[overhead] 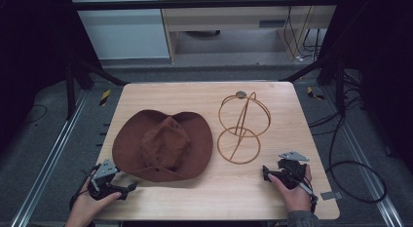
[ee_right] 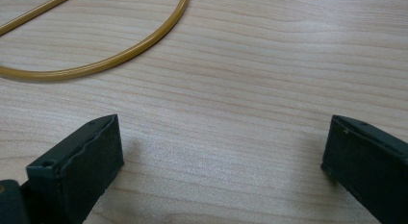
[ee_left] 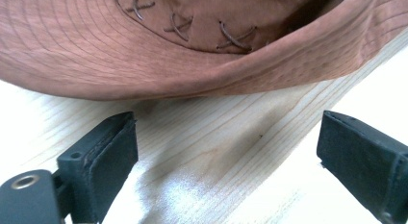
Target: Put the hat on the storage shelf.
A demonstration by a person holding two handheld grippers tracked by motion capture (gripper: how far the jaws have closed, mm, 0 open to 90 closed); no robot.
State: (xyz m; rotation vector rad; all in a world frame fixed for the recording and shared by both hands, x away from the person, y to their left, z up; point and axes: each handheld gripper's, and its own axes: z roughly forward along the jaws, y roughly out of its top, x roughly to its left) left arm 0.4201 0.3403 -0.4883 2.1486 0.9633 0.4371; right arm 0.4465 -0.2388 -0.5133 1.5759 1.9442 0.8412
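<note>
While both hands rest at the near edge of the wooden table (overhead: 204, 198), the brown hat (overhead: 163, 145) lies crown-up on the table's left half, brim flat on the wood. Left gripper (overhead: 127, 187) sits just beside the brim's near edge, jaws spread wide, nothing between them; in the left gripper view the stitched brim (ee_left: 192, 56) lies just ahead. Right gripper (overhead: 266, 174) rests near the gold wire hat stand (overhead: 241, 127), jaws likewise apart and empty, base ring (ee_right: 120, 56) just ahead.
</note>
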